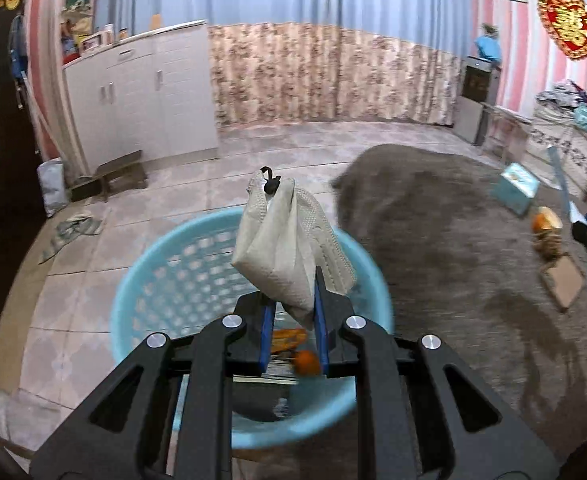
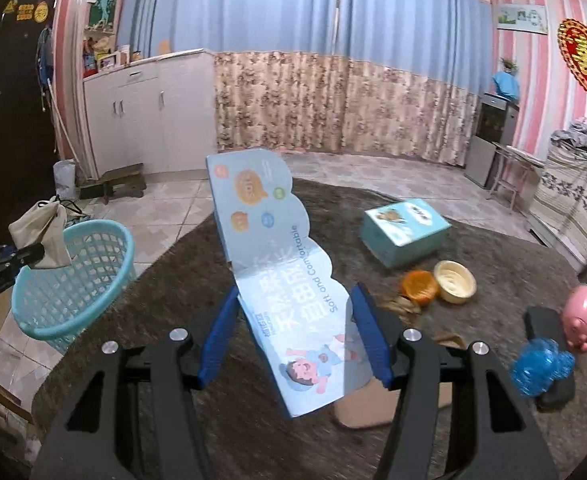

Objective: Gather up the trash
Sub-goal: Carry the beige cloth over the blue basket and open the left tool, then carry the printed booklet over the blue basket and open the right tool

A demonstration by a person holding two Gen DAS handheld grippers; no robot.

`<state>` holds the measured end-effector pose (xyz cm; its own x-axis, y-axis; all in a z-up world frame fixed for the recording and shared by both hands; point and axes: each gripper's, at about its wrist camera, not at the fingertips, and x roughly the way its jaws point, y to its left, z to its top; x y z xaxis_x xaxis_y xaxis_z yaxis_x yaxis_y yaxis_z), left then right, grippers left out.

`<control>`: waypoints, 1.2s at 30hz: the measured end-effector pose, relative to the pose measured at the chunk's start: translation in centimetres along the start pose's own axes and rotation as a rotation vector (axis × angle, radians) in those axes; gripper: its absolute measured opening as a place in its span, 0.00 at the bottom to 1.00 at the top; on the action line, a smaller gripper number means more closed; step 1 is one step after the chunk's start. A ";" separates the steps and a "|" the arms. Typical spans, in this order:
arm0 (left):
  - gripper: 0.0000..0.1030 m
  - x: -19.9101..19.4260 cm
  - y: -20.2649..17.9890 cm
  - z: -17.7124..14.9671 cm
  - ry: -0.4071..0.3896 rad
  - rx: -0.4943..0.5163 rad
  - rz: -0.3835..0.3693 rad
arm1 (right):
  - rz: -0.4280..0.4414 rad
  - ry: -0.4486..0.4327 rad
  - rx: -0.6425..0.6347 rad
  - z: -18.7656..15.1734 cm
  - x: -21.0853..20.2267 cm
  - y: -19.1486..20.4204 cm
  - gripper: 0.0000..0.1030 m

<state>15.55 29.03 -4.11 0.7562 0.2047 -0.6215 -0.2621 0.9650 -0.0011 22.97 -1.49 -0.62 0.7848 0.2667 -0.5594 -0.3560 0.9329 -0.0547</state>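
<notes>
Item: left gripper (image 1: 293, 312) pinching a crumpled beige embossed paper napkin (image 1: 289, 248) above the pale-blue perforated plastic basket (image 1: 173, 280), apparently for dropping; right gripper (image 2: 293, 336), jaws spread about a light-blue printed cardboard flap (image 2: 277, 264), grip uncertain, over the dark tabletop (image 2: 473, 420).

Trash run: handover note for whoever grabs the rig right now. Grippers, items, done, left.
Left gripper: shut on beige cloth bag, held over the blue basket.
Right gripper: shut on flattened blue carton, above the grey rug.
Done: basket already holds some scraps, including something orange.
Left: release the bag, bin the carton; then probably the teal box, orange peel halves and cardboard piece on the rug.
</notes>
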 end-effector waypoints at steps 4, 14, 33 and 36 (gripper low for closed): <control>0.15 1.7 2.5 -0.2 0.017 -0.013 0.039 | 0.027 0.016 0.005 0.3 1.7 1.5 0.56; 0.24 4.5 6.7 -0.5 0.017 -0.026 0.100 | 0.064 0.044 -0.049 0.8 3.8 5.5 0.56; 0.89 1.1 9.6 -1.0 -0.055 -0.127 0.180 | 0.193 0.078 -0.137 2.5 7.1 16.2 0.56; 0.91 1.0 9.8 -1.4 -0.055 -0.126 0.197 | 0.221 0.093 -0.154 2.4 8.0 18.2 0.56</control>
<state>12.87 38.42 -5.81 0.7138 0.3988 -0.5757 -0.4780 0.8782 0.0158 24.00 18.22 -4.08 0.6322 0.4298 -0.6447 -0.5920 0.8047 -0.0442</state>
